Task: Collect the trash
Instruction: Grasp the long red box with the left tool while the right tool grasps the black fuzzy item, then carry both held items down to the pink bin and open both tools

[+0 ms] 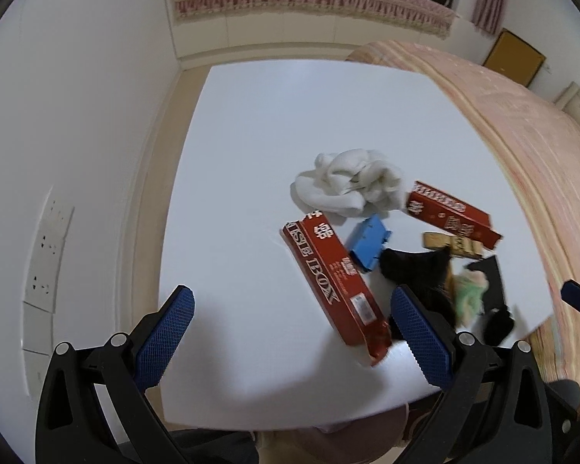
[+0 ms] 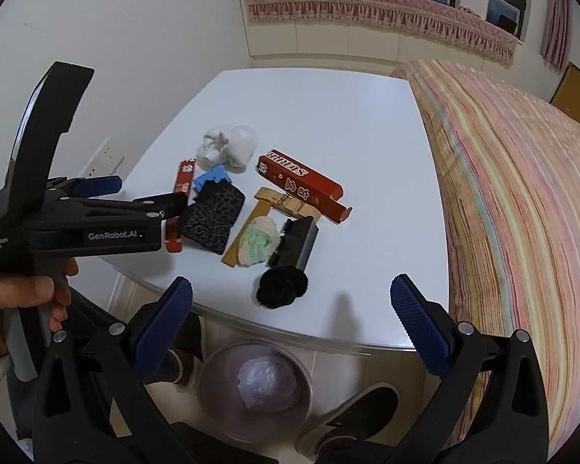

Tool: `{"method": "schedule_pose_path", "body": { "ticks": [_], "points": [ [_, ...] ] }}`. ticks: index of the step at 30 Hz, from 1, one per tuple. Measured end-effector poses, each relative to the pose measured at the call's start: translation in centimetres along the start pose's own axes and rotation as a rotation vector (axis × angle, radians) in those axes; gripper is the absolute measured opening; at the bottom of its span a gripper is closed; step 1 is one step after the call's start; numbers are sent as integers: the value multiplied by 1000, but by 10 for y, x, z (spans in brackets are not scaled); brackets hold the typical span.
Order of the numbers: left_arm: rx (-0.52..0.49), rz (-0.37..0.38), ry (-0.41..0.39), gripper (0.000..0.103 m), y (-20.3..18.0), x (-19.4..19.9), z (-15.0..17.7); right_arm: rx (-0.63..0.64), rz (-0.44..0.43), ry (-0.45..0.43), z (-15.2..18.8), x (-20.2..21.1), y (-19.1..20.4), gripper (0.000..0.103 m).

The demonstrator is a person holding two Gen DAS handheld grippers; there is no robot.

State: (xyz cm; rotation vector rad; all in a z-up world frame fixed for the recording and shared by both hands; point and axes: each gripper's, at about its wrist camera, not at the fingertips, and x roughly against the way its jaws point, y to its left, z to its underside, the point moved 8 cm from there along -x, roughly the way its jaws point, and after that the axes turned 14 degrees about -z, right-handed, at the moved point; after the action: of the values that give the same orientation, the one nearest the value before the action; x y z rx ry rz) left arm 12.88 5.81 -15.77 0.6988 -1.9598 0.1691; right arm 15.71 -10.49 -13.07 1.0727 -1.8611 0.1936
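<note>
Trash lies on a white table (image 1: 270,135) (image 2: 328,116): a crumpled white tissue (image 1: 348,185) (image 2: 228,147), two red boxes (image 1: 336,282) (image 2: 301,181), a small blue box (image 1: 369,241) (image 2: 212,178), a black pad (image 2: 212,220), a tan carton (image 2: 274,201), a green-white wad (image 2: 259,241), a black box (image 2: 295,243) and a black fuzzy ball (image 2: 282,286). My left gripper (image 1: 292,328) is open above the near red box; it also shows in the right wrist view (image 2: 135,189). My right gripper (image 2: 290,319) is open over the table's front edge, just in front of the fuzzy ball.
A lined bin (image 2: 255,390) with a bag inside stands on the floor under the table's front edge, next to the person's shoe (image 2: 359,410). A striped bed (image 2: 522,193) borders the table on the right. A wall with sockets (image 1: 46,251) is left.
</note>
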Motion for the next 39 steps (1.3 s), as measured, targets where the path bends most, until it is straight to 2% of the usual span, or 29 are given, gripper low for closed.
{"method": "schedule_pose_path", "body": {
  "ticks": [5, 7, 10, 11, 15, 17, 19, 22, 25, 33, 39],
  "points": [
    [5, -17, -5, 97, -2, -7, -1, -15, 1, 10, 1, -11, -7, 100],
    [0, -25, -7, 90, -2, -9, -1, -17, -3, 13, 0, -15, -8, 99],
    [-14, -23, -13, 84, -2, -11, 0, -18, -2, 30, 1, -22, -9, 83],
    [-18, -21, -15, 84, -1, -10, 0, -18, -2, 33, 2, -23, -9, 81],
    [-43, 1, -37, 67, -2, -6, 2, -15, -1, 39, 2, -26, -9, 70],
    [-52, 10, -47, 54, -1, -3, 3, -14, -6, 45, 4, -27, -9, 61],
    [-54, 33, -48, 40, 0, 0, 4, -11, -4, 43, 5, -27, -10, 56],
    [-63, 56, -48, 21, 2, 0, 5, -10, -4, 37, 4, -26, -11, 38],
    [-72, 83, -51, 19, 2, 2, 7, -10, -8, 40, 3, -26, -12, 23],
    [-98, 137, -89, 16, 3, 17, 14, -23, -36, 26, 4, -17, -8, 20],
    [-137, 171, -132, 16, 6, 44, 24, -18, -65, 0, 8, 3, 4, 20]
  ]
}}
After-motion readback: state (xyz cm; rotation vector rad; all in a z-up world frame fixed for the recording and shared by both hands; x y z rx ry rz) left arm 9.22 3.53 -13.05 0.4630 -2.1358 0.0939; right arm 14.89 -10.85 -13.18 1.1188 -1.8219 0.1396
